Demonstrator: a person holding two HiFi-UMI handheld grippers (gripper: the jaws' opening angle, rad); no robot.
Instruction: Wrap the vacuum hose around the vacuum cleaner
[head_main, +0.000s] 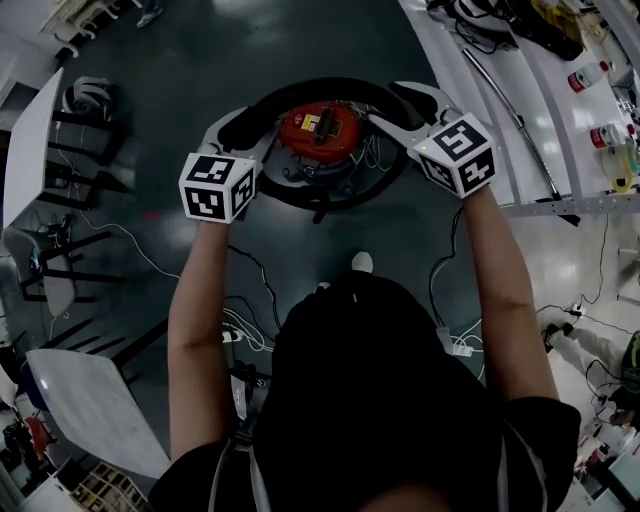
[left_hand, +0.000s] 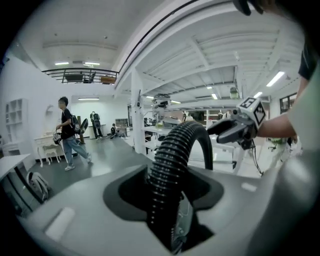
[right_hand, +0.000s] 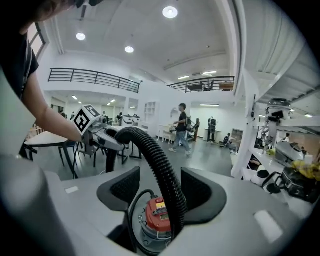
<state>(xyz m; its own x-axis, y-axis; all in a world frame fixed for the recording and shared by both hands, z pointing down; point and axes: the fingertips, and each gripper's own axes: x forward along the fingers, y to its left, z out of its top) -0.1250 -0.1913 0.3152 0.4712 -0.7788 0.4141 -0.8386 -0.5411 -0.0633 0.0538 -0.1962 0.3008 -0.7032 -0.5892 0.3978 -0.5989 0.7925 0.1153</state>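
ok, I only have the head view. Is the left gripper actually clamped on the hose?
Observer: Yes. In the left gripper view the hose fills the gap of the left gripper, with the jaws pressed on it from both sides.
Operator: Right one gripping too?
Observer: No. The right gripper is open. The hose runs between its jaws, and space shows between it and one of the pads.
Operator: Anyone nearby?
Observer: One person is out on the floor in the background, well away from the vacuum cleaner.
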